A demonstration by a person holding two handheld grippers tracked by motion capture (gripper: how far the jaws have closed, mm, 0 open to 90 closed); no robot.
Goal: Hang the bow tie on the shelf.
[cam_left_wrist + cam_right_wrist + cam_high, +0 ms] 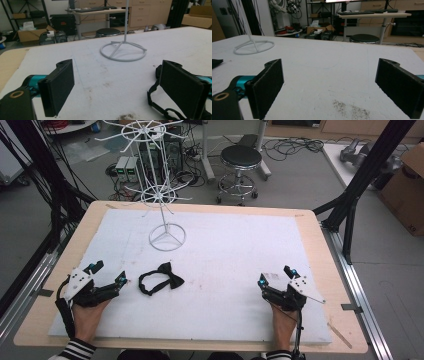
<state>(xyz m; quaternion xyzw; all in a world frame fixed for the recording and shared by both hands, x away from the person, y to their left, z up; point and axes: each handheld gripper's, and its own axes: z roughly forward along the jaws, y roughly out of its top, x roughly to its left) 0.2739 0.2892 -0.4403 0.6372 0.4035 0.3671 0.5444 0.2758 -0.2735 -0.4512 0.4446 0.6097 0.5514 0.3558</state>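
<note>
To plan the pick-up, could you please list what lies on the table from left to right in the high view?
Left gripper → black fabric bow tie with strap → right gripper; the white wire display stand sits farther back.

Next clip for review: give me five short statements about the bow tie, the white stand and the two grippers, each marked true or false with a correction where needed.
1. The black bow tie lies flat on the white mat. True.
2. The bow tie hangs from the white wire stand. False: it lies on the mat, apart from the stand's ring base.
3. The left gripper is open, its jaws apart. True.
4. The right gripper is shut on the bow tie. False: it is open and holds nothing, far from the tie.
5. The bow tie lies nearer the left gripper than the right. True.
</note>
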